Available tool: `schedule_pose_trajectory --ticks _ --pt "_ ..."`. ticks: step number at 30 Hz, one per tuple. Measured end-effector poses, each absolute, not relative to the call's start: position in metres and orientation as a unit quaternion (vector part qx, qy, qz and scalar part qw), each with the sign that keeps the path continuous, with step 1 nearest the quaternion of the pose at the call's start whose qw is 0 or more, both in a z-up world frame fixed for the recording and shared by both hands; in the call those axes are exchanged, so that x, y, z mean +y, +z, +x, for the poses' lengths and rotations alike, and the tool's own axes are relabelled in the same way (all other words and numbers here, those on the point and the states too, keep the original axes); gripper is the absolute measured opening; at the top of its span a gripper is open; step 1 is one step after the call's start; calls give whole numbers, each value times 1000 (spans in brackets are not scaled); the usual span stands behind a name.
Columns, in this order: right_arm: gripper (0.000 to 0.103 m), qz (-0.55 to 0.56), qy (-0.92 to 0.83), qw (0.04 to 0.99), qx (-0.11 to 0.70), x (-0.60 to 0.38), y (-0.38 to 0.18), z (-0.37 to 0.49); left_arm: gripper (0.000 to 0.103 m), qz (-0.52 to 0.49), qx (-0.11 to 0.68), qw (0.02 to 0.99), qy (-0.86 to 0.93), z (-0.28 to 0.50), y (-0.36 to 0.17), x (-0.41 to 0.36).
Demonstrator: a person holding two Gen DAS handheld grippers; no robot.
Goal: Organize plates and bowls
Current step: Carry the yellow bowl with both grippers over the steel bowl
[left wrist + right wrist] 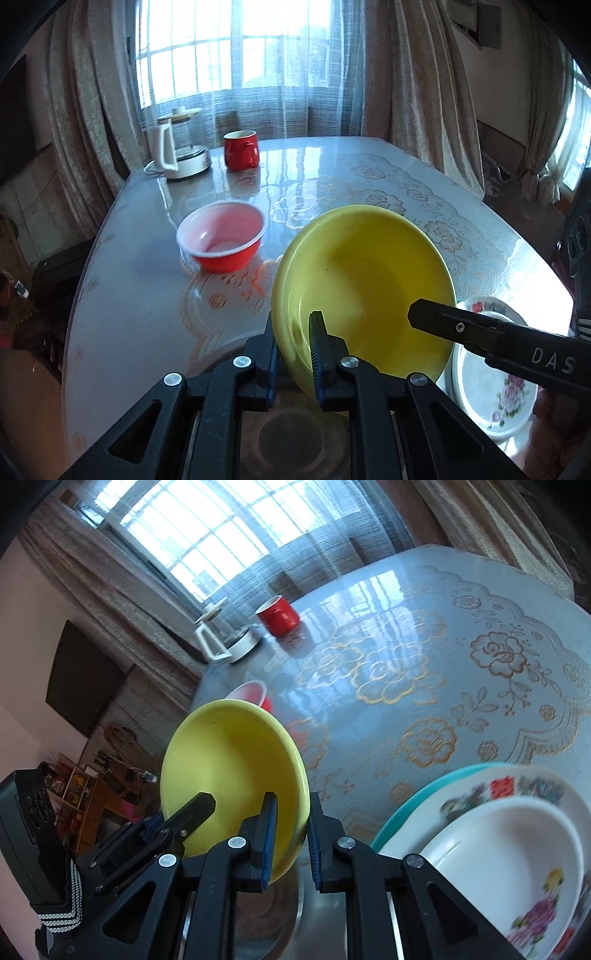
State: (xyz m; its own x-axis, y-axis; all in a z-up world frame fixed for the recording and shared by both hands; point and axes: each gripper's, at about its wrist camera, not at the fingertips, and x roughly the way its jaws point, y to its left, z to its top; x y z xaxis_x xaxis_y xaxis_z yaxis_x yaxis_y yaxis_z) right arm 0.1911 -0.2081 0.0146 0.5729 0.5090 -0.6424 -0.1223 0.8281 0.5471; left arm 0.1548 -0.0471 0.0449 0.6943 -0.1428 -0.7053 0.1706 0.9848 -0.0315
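Both claws pinch the tilted yellow bowl (364,291) above the bench (369,177), the left claw (295,354) on its near rim and the right claw (291,843) on the opposite edge, so the hand-over seems underway; next, one must release before stacking by the flowered plates (517,867).

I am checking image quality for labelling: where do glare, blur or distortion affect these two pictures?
Left wrist view: window overexposed, its glare on the table, red bowl slightly blurred. Right wrist view: window reflection on the glossy table, floral plate rim blurred, fisheye bends table edges.
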Motion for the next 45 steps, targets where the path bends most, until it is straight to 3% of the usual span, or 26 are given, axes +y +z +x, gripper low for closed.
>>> schedule_pose_trajectory --ticks 20,45 --pt "17 197 213 844 451 -159 -5 155 15 -10 398 916 -51 102 13 0" --pt "22 169 199 835 484 -146 -20 140 16 1 416 909 -34 105 -13 5"
